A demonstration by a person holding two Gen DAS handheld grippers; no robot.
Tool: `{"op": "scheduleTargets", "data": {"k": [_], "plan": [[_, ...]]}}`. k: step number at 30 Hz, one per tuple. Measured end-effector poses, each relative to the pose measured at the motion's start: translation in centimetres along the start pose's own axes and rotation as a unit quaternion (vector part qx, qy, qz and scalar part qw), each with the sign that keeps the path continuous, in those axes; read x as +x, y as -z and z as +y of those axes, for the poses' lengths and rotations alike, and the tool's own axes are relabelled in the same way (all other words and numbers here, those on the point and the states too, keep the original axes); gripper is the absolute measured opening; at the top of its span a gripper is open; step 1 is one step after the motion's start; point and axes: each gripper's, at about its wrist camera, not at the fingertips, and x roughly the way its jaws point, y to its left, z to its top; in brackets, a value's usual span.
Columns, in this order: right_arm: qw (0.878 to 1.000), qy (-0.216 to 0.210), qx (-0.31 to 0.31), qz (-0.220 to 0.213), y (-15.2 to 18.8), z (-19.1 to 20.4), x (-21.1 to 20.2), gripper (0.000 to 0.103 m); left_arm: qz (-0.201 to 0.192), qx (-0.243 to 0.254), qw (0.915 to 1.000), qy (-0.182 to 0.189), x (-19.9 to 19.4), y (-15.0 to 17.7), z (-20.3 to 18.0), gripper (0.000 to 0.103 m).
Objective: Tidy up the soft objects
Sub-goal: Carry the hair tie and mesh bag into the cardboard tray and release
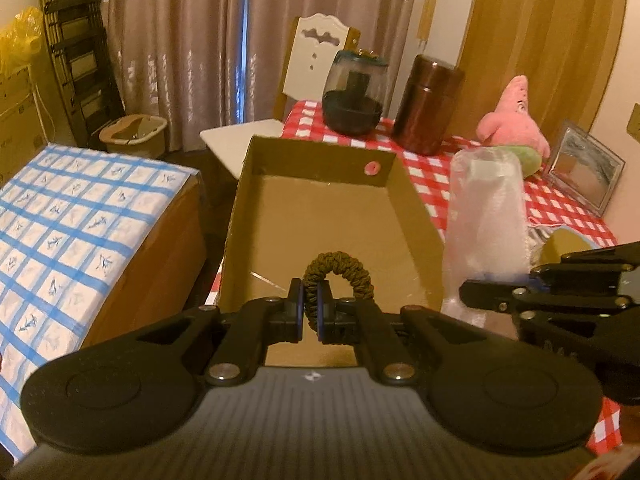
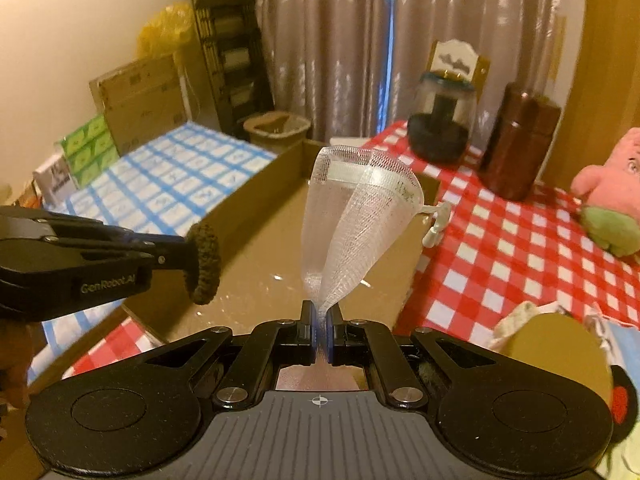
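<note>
My left gripper (image 1: 310,312) is shut on a dark olive hair scrunchie (image 1: 340,270) and holds it above the near end of an open cardboard box (image 1: 412,208). The scrunchie also shows in the right wrist view (image 2: 204,264), held by the left gripper (image 2: 182,254). My right gripper (image 2: 320,320) is shut on a white mesh drawstring bag (image 2: 352,216), which stands up from the pads over the same box (image 2: 248,192). In the left wrist view the mesh bag (image 1: 486,216) hangs beside the box's right wall, with the right gripper (image 1: 470,296) below it.
A red checked tablecloth (image 2: 500,248) covers the table. A pink plush (image 1: 514,118), a glass jar (image 1: 354,92), a brown canister (image 1: 428,104) and a picture frame (image 1: 586,164) stand at the back. More cloth items and a yellow disc (image 2: 560,348) lie at right. A blue checked surface (image 1: 80,216) is at left.
</note>
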Motion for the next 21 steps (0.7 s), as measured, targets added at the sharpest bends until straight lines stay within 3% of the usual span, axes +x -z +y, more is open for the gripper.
{"op": "scheduleTargets", "data": {"k": [4, 6, 7, 8, 21], "plan": [[1.0, -0.001, -0.011, 0.009, 0.3, -0.2, 1.6, 0.007, 0.009, -0.008, 0.9999, -0.002, 1.0, 0.4, 0.3, 0.007], [1.0, -0.008, -0.008, 0.02, 0.4, -0.4, 2.2, 0.032, 0.011, -0.011, 0.9999, -0.002, 1.2, 0.6, 0.4, 0.015], [1.0, -0.01, -0.004, 0.021, 0.5, -0.4, 2.2, 0.058, 0.013, -0.012, 0.9998, -0.003, 1.4, 0.7, 0.4, 0.02], [1.0, -0.014, 0.004, 0.014, 0.6, -0.6, 1.9, 0.073, 0.015, -0.013, 0.9998, -0.004, 1.4, 0.9, 0.4, 0.022], [0.999, 0.024, 0.038, -0.016, 2.4, -1.6, -4.1, 0.073, 0.007, -0.015, 0.9998, -0.005, -1.8, 1.8, -0.7, 0.029]]}}
